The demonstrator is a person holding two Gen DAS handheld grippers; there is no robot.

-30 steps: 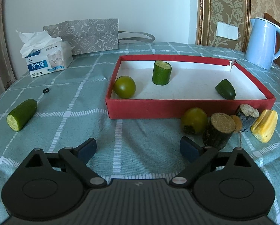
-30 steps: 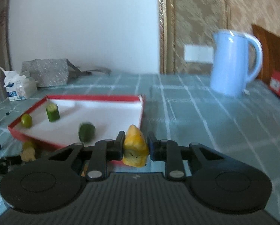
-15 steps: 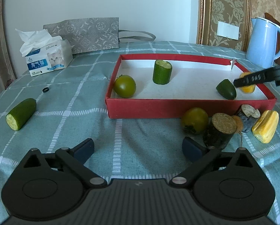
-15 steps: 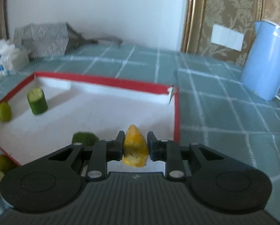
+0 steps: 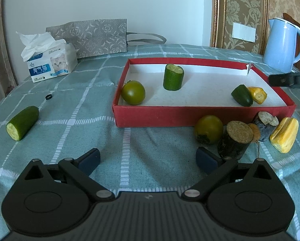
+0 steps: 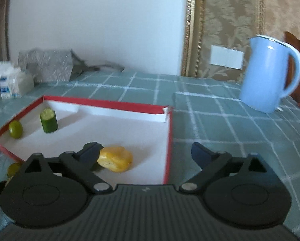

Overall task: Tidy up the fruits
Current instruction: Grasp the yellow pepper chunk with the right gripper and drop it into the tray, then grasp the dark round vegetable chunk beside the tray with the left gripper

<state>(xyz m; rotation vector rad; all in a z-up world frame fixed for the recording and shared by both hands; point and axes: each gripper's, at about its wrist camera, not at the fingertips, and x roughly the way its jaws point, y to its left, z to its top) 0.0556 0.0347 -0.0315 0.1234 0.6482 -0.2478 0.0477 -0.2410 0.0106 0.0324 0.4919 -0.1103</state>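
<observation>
Four pieces now lie in the red box (image 5: 200, 116) in the left wrist view: a green tomato (image 5: 133, 92), an upright cucumber stub (image 5: 173, 77), a dark green piece (image 5: 241, 95), and a yellow chunk (image 5: 257, 95) touching it, which was not there a second ago. The left gripper (image 5: 147, 156) hangs wide open and empty above the cloth, as before. Outside the box wait a second tomato (image 5: 208, 129), two dark stumps (image 5: 237, 138), a yellow wedge (image 5: 284, 134) and, well apart on the left, a cucumber half (image 5: 22, 122).

In the right wrist view, the right gripper (image 6: 144, 153), clamped on the yellow chunk (image 6: 115, 158) half a second ago, has spread wide and holds nothing; the chunk rests on the box floor just beside the left finger. That drop looks finished, so I judge the next fetch falls to the cluster at the box's front wall.
</observation>
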